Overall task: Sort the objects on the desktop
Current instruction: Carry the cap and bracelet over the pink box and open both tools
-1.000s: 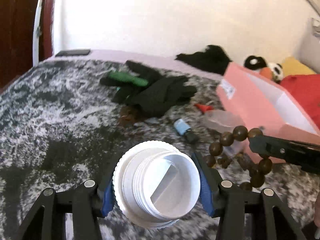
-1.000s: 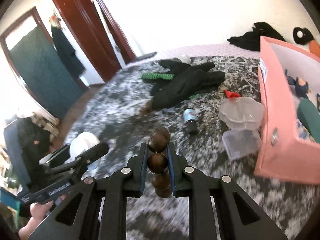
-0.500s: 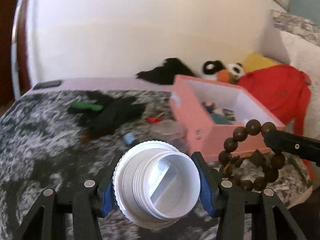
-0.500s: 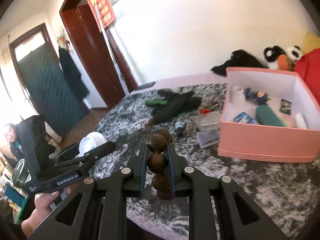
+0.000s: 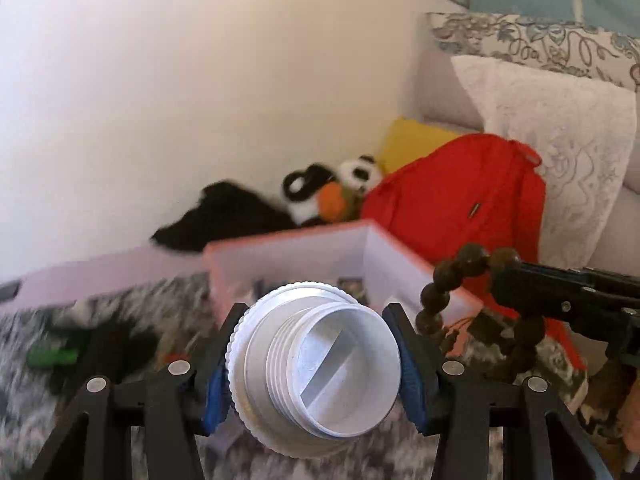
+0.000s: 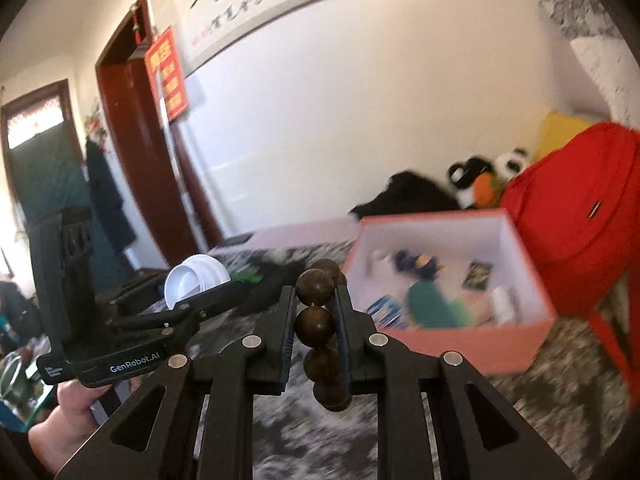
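Both claws have lifted off the bed: the left claw (image 5: 314, 364) clenches the white threaded lid (image 5: 316, 372), the right claw (image 6: 314, 320) the bead bracelet (image 6: 318, 320). The pink box (image 6: 460, 340) (blurred, seemingly half-filled) now sits at two o'clock, so drop-off looks near.

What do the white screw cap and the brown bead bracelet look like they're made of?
White screw cap: likely plastic, with a smooth matte surface, moulded threads and a ribbed rim. Brown bead bracelet: probably polished wood; its dark round beads have a soft sheen, though resin can't be ruled out.
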`<action>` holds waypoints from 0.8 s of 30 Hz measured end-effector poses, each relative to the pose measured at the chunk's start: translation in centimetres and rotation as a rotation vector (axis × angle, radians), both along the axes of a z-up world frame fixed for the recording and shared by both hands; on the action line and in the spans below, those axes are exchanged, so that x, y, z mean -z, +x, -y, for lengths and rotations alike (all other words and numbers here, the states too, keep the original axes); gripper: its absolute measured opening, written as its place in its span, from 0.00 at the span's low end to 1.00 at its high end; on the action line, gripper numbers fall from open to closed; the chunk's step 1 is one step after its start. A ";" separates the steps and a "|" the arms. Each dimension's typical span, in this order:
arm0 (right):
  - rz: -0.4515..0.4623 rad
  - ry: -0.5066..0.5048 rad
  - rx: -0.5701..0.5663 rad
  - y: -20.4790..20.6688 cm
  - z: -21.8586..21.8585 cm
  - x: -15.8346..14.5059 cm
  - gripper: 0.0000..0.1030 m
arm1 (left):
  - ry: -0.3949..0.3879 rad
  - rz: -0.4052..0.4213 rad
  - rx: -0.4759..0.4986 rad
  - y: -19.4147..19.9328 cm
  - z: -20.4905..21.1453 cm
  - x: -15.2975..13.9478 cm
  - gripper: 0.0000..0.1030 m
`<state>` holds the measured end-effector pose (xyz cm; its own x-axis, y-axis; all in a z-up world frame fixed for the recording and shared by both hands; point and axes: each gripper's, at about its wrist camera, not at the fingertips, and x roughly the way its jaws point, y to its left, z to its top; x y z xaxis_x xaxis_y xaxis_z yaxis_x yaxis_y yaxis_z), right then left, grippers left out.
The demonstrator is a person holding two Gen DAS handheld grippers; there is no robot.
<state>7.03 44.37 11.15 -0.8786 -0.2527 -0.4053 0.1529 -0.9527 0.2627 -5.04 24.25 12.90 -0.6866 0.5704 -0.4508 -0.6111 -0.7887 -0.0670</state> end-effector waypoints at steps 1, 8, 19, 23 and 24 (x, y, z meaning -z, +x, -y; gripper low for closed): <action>-0.008 0.006 0.015 -0.6 -0.8 -0.5 0.19 | -0.001 -0.003 0.008 -0.9 -0.9 -0.4 0.55; -0.002 0.032 0.125 -9.6 -6.0 -1.6 0.20 | -0.055 0.069 0.018 -10.0 -7.3 -0.9 0.59; -0.006 -0.011 0.263 -12.1 -7.9 -0.2 0.88 | -0.147 0.036 -0.147 -10.9 -5.7 1.1 0.94; 0.009 -0.037 0.238 -9.5 -6.3 0.5 0.88 | -0.165 0.016 -0.241 -7.5 -2.5 1.9 0.94; 0.009 -0.046 0.229 -8.8 -5.8 0.7 0.88 | -0.168 0.015 -0.262 -6.5 -1.5 2.2 0.94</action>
